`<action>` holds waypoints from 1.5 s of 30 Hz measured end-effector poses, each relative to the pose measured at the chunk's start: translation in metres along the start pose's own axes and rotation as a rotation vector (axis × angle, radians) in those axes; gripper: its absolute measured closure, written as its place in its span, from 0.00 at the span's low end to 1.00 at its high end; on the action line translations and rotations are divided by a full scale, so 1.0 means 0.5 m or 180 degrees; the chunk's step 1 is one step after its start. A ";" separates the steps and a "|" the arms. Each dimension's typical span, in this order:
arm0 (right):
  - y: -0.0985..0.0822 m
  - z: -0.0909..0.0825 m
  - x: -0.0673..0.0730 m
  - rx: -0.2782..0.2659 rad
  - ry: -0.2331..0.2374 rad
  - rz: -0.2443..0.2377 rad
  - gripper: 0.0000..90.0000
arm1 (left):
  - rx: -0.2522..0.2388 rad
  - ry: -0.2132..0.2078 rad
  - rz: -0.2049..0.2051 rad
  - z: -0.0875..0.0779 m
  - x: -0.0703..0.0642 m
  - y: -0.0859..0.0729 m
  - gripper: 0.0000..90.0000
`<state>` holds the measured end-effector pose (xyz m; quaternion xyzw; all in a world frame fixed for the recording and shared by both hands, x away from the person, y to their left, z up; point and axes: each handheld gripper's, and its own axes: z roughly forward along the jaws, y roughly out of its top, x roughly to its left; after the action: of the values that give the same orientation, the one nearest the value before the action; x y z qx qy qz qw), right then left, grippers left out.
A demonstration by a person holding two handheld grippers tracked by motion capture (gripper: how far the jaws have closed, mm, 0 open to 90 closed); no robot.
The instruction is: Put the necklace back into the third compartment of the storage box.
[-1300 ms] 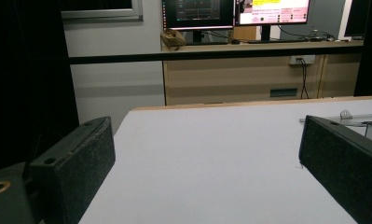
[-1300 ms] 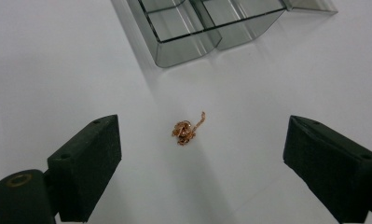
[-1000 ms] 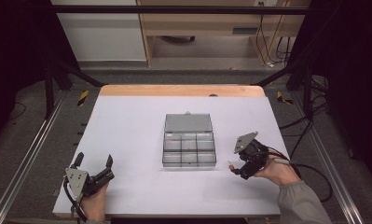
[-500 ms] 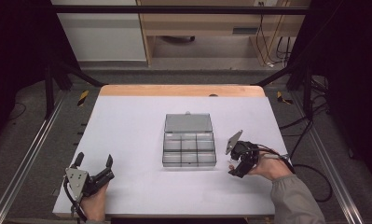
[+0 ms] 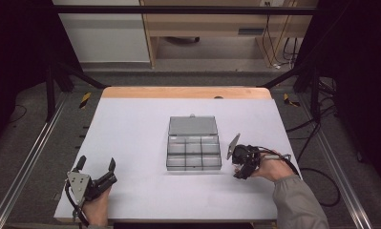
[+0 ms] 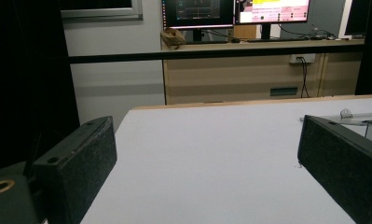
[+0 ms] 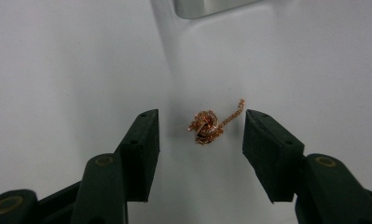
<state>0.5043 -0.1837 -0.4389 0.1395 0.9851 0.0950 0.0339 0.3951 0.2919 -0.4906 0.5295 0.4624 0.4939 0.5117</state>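
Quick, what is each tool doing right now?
Left tool: open, holding nothing.
Right tool: open, jaws just been closing around the gold chain, pads not touching it yet.

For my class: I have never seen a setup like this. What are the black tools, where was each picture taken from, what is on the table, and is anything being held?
A person sits at a white table and holds a hand tool with two black jaws in each hand. One picture looks down from a camera above the table. The other two come from small cameras riding on the tools, looking out between the jaws.

In the middle of the table lies a clear compartment box with its lid open. Beside it, near the right gripper, lies a small copper-coloured chain, bunched up.

The right gripper's jaws have just been closing with the chain between them, but the pads do not yet touch it, so nothing is held. The left gripper rests open near the table's front left corner, with nothing between its jaws.
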 end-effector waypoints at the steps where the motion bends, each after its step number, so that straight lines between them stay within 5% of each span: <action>1: -0.002 0.003 -0.003 0.0049 0.0013 0.0006 0.56 | 0.0006 0.0000 0.0002 0.000 0.000 0.000 0.05; 26: 0.018 0.018 -0.020 0.0316 0.0065 0.0263 0.70 | 0.0017 0.0000 0.0014 0.001 -0.001 0.000 0.06; 37: 0.023 0.018 -0.011 0.0337 0.0076 0.0217 0.92 | 0.0019 0.0000 0.0010 0.001 -0.001 0.000 0.06; 45: 0.022 0.018 -0.009 0.0321 0.0068 0.0219 0.93 | 0.0019 -0.0001 0.0005 0.001 0.000 0.000 0.07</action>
<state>0.5125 -0.1731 -0.4455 0.1739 0.9835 0.0479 0.0130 0.3955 0.2916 -0.4905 0.5314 0.4634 0.4929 0.5098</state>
